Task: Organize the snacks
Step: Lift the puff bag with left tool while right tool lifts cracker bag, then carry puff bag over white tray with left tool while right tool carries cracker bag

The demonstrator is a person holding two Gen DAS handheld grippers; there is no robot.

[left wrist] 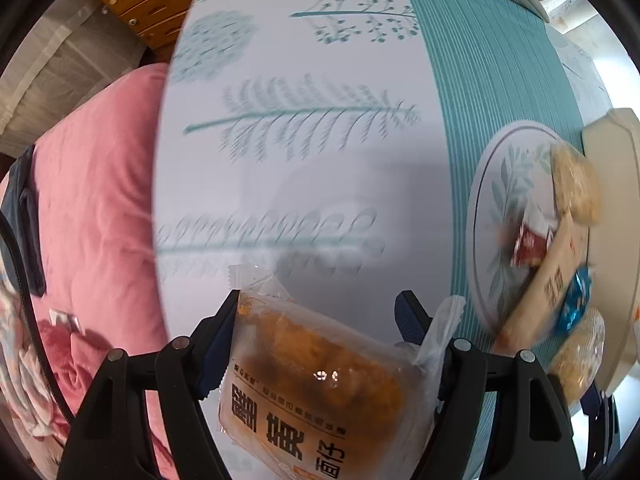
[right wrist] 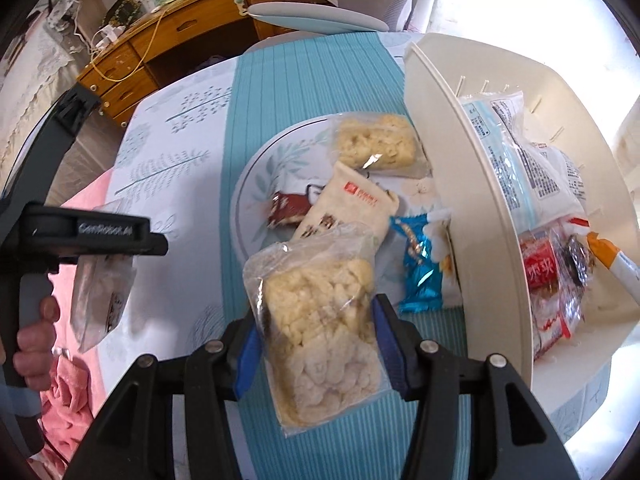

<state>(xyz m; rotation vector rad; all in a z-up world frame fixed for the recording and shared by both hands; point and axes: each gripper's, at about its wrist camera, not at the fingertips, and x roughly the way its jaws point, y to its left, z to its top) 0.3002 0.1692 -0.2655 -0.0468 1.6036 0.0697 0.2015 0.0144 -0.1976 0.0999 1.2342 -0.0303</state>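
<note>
right now we have a table (right wrist: pixel 192 160) under both tools, its white leaf-printed cloth crossed by a teal striped runner (right wrist: pixel 304 92); beyond the right fingers stands a wooden desk (right wrist: pixel 132 52), and off the table's edge beside the left fingers lies pink bedding (left wrist: pixel 92 200). just right of our right fingers a cream basket (right wrist: pixel 452 184) stands, holding several packets. ahead of those fingers sits a leaf-patterned plate (right wrist: pixel 256 176) with a few snacks on it, and a blue wrapped candy (right wrist: pixel 420 268) lies between plate and basket. our left gripper (left wrist: pixel 320 332) points down at the cloth, its jaws fairly wide and pressed on a brown cake packet (left wrist: pixel 316 372); the packet's long axis runs back toward the camera, its sealed end sticking out past the fingertips. our right gripper (right wrist: pixel 316 332) is about half closed on a clear rice cracker packet (right wrist: pixel 320 320), held by its long sides, long axis along the fingers, top end toward the plate.
</note>
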